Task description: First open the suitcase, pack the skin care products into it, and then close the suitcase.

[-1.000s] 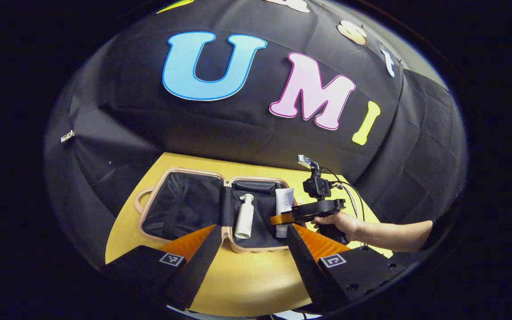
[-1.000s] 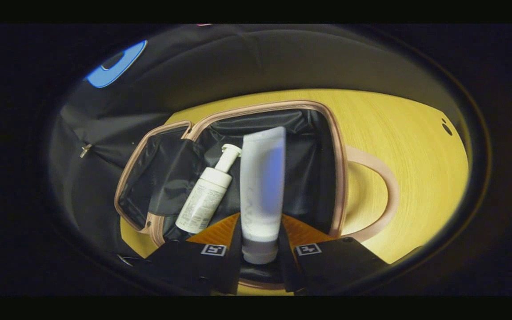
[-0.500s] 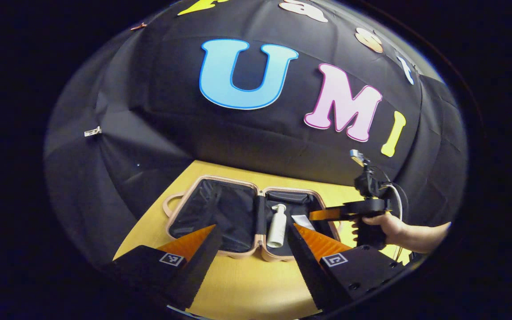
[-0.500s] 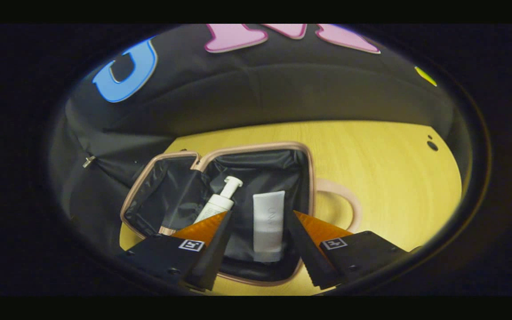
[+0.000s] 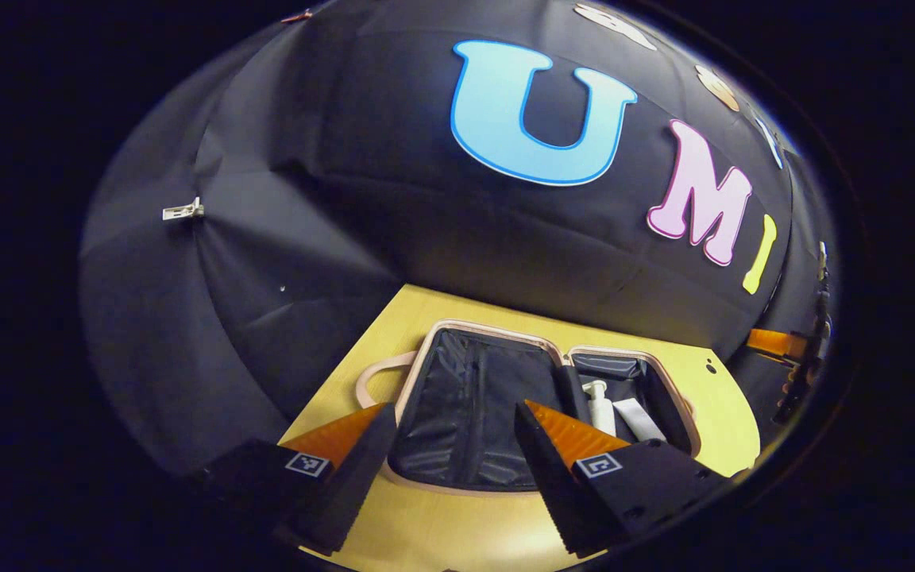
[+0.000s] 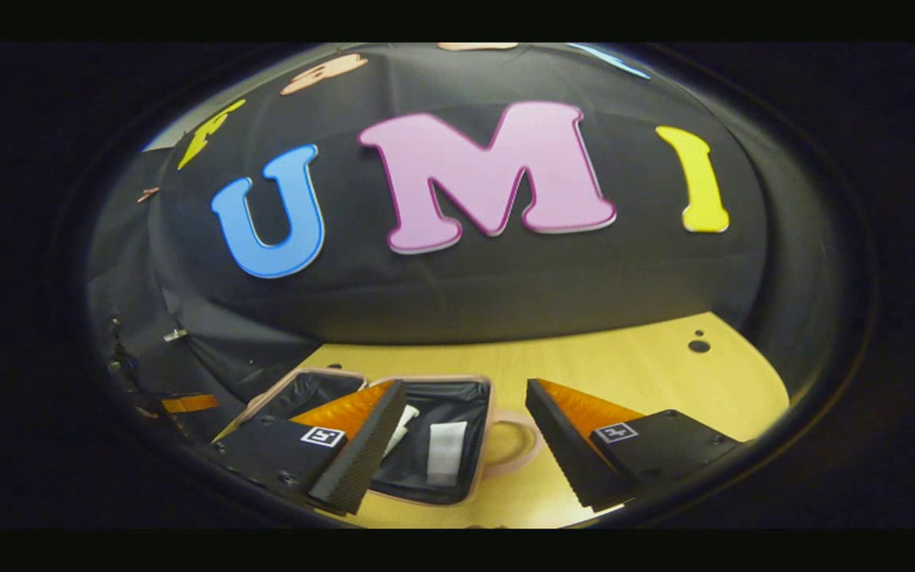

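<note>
The suitcase (image 5: 473,413) is lying open flat on the yellow tabletop (image 5: 712,421), both halves showing their dark lining, its pink rim running all round. In the left gripper view its far half is holding a white pump bottle (image 5: 599,403) and a white tube (image 5: 638,419), lying side by side near the hinge; the near half is showing nothing but lining and a strap. A pink handle (image 5: 374,380) is sticking out toward the tabletop's left edge. The left gripper (image 5: 449,445) is hovering above the near half, its jaws spread wide and gripping nothing. In the right gripper view the right gripper (image 6: 465,437) is hanging above the tabletop's near edge, its jaws likewise spread wide and gripping nothing, with the tube (image 6: 447,453) lying in the suitcase (image 6: 426,445) between them and the pump bottle (image 6: 402,425) partly hidden behind one finger.
</note>
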Action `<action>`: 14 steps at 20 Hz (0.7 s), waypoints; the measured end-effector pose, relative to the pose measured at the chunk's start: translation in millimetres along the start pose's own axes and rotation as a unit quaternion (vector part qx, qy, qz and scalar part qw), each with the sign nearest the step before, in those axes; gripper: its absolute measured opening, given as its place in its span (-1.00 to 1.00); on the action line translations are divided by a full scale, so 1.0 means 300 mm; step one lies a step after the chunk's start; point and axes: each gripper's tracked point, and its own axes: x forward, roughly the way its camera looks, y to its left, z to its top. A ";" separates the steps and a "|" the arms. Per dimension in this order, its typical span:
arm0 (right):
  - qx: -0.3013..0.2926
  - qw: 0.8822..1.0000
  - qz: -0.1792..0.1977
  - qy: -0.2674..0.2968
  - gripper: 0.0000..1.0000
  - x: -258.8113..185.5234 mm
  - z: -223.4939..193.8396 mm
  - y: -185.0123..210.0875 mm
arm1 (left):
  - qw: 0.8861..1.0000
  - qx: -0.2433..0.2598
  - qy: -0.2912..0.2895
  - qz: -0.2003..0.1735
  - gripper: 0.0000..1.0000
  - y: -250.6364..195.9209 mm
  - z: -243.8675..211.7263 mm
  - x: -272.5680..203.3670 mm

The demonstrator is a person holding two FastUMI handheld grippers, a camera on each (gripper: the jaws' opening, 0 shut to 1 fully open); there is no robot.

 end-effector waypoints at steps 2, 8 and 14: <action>-0.026 0.999 -0.006 -0.026 0.95 -0.052 0.049 -0.022 | 1.000 -0.016 0.007 0.000 0.94 0.076 0.010 0.086; -0.135 0.988 -0.013 -0.072 0.95 -0.147 0.086 0.015 | 0.993 -0.035 0.091 0.062 0.93 0.341 -0.078 0.359; -0.184 0.979 -0.018 -0.081 0.94 -0.210 0.059 0.010 | 0.984 -0.059 0.164 0.042 0.87 0.338 -0.167 0.477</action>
